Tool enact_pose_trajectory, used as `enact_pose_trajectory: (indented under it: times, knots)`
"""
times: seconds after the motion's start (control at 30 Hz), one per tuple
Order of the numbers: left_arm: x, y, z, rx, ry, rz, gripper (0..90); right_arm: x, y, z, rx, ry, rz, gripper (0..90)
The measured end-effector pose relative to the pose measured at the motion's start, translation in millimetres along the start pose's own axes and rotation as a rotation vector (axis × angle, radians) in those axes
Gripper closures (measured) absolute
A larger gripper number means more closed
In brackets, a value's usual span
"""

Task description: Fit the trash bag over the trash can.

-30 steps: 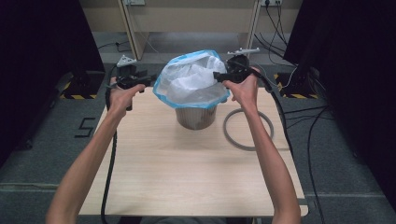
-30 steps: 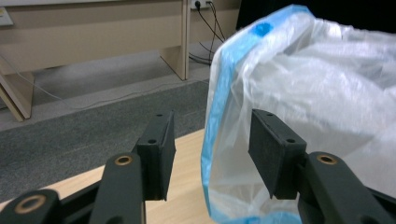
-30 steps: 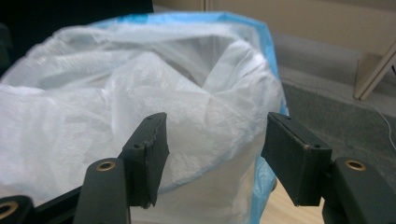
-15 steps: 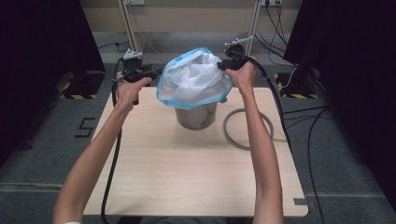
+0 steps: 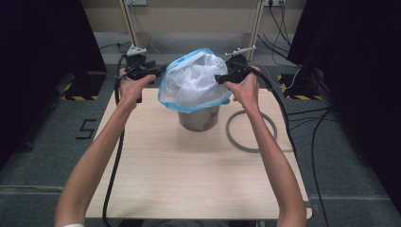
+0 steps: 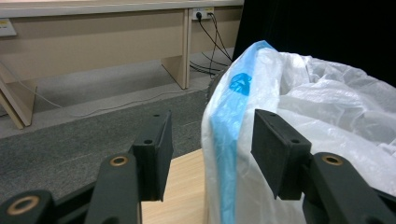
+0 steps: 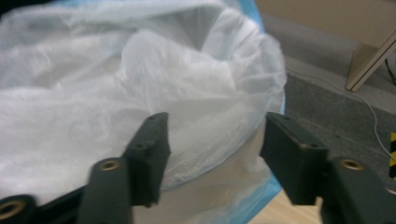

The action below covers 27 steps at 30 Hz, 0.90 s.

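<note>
We see the left claw (image 6: 210,140) standing apart, the bag (image 5: 196,82) rim loose between its jaws. The right claw (image 7: 215,154), just widened, straddles the opposite rim unclamped; the bin (image 5: 198,120) sits below both.

Bag (image 5: 194,82): in and over the bin (image 5: 198,120), mouth spread above its top.
Bin: on the table (image 5: 189,175), toward the far edge, near the middle.
Ring (image 5: 250,131): flat on the table, just right of the bin.
Left gripper (image 5: 158,72): at the bag's left rim (rim between the jaws, pads apart from it).
Right gripper (image 5: 221,79): at the bag's right rim.
Desk (image 5: 189,19): behind the table.
</note>
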<state>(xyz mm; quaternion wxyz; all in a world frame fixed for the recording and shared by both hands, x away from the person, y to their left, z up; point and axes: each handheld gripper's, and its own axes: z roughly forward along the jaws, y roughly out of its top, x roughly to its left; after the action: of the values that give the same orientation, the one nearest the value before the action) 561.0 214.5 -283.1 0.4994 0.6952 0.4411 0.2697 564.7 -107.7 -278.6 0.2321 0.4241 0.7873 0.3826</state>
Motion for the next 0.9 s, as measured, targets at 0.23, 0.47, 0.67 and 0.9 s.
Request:
enact_pose_trajectory:
  times: [0.23, 0.47, 0.67, 0.9]
  knots:
    - [-5.9, 4.8, 8.3, 0.017, -0.006, 0.010, 46.7, -20.9, 9.9, 19.7, 0.003, -0.031, -0.007, 69.5]
    - [-12.2, 7.6, 23.2, 0.035, -0.026, -0.004, 45.6, -38.8, 22.2, 44.5, -0.007, 0.013, -0.028, 75.7]
    - [-14.9, 6.6, 41.5, 0.071, -0.043, -0.018, 49.8, -37.6, 23.1, 48.3, -0.006, 0.007, -0.045, 73.1]
    - [-7.1, 5.7, 41.2, 0.036, 0.001, -0.006, 86.4, -35.6, 21.4, 40.7, -0.025, 0.011, -0.038, 67.0]
